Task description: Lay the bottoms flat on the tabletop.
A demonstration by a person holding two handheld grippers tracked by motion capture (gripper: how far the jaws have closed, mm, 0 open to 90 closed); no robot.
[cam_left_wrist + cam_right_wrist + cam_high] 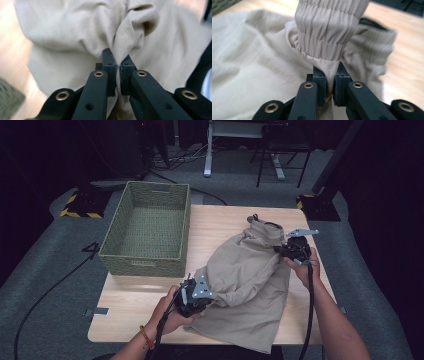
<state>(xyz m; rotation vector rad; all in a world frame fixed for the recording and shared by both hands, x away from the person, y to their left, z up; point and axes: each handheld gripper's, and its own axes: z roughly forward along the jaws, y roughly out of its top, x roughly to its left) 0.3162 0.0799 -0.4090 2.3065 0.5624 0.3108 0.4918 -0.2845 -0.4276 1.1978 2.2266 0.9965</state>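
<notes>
Both jaws pinch thin folds of the beige trousers (245, 280): left gripper (196, 294), right gripper (292, 249). Cloth could be pulled free if tugged.

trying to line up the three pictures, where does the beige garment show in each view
High view: the beige garment lies on the table's right half, pinched by the left hand-held gripper and right hand-held gripper.
Left gripper view: bunched fabric across the frame, a fold between the jaws.
Right gripper view: fabric, the jaws closed just below its elastic band.
Shared landmark: the elastic band.
</notes>
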